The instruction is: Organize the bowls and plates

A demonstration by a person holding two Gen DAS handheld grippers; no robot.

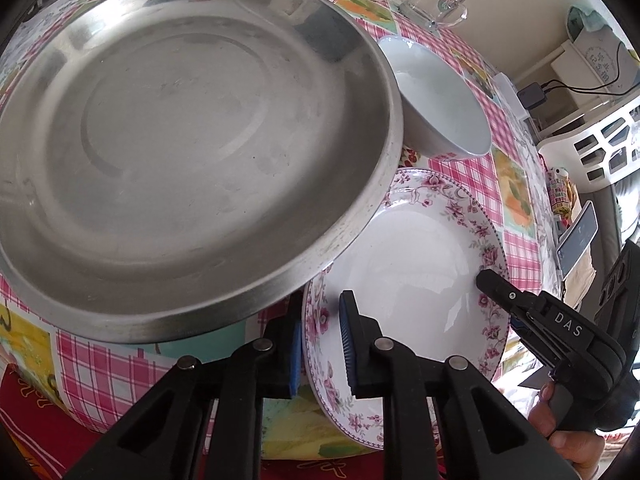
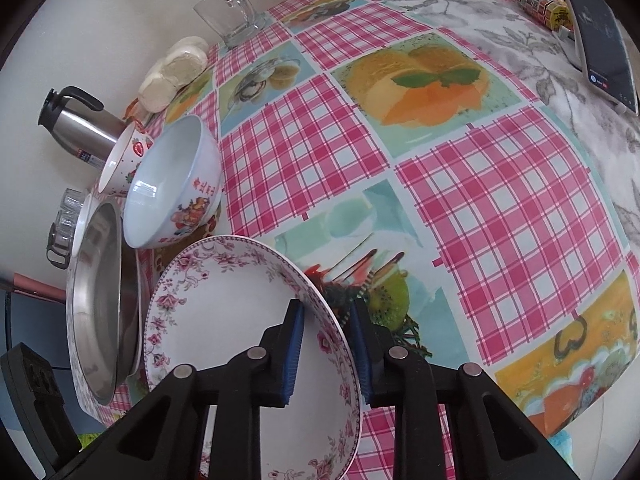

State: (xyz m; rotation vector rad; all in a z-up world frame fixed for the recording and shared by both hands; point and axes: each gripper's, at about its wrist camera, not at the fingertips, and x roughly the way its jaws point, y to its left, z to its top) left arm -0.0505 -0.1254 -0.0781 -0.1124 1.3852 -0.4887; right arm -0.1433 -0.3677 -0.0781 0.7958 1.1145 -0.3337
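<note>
A: Where is the flowered plate (image 2: 240, 344) held?

B: It is gripped at two edges. The left tool (image 1: 320, 344) is clamped on the near rim, one pad under the plate and one inside. The right tool (image 2: 326, 354) is set astride the opposite rim; its inner pad is pressed to the plate's face, while a sliver of gap seems left at the outer pad, so that grip is judged not quite firm.

A: And where does the plate lie?

B: It is on the checked surface (image 2: 500, 208), just beside the steel pan (image 1: 192, 152), whose rim overlaps it in the left view. A white bowl (image 1: 436, 100) is seen beyond it, touching the pan's edge.

A: How is the plate expected to handle?

B: It is taken to be glazed china: stiff, moderately heavy, slick under rubber pads and easily chipped. The raised rim is judged the best place to be held, with pads seated well past the lip. A level lift from both sides is advised, so that no twist is put on it.

A: What could go wrong?

B: The pan's rim could be struck, or the plate could slide out if it is tilted.
</note>
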